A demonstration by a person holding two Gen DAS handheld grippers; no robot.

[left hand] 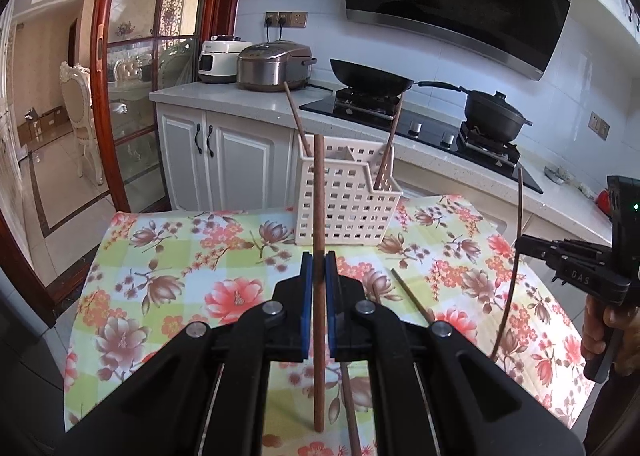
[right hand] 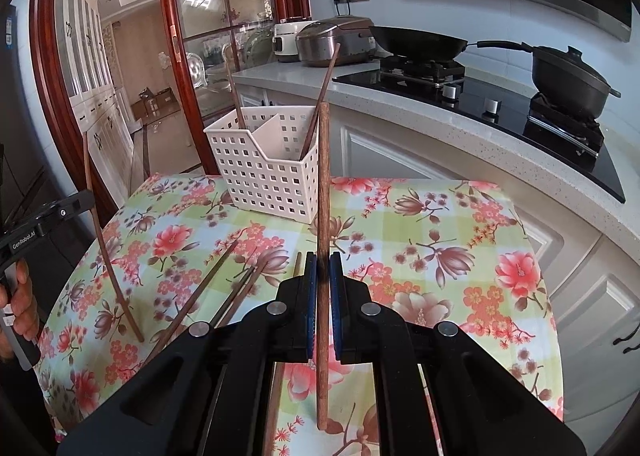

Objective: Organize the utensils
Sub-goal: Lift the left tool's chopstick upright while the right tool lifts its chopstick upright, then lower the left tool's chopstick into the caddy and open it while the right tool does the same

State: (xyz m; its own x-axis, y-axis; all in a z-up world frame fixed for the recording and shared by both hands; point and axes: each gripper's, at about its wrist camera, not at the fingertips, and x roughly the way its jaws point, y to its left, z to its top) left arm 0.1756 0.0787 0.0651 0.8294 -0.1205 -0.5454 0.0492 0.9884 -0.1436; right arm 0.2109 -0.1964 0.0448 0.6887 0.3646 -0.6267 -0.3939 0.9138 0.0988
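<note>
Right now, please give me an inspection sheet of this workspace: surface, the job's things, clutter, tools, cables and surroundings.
Surface: table with flowered cloth, flat.
Job's things: white slotted holder with a divider, standing on the cloth; two chopsticks in holder, one in each compartment; loose chopsticks lying on the cloth.
Clutter: nothing seen.
Tools: left tool shut on an upright chopstick; right tool shut on another upright chopstick.
Cables: plugs in the wall socket behind the cookers.
Surroundings: rice cooker, white cooker, wok, lidded pot on the stove, glass door.
</note>
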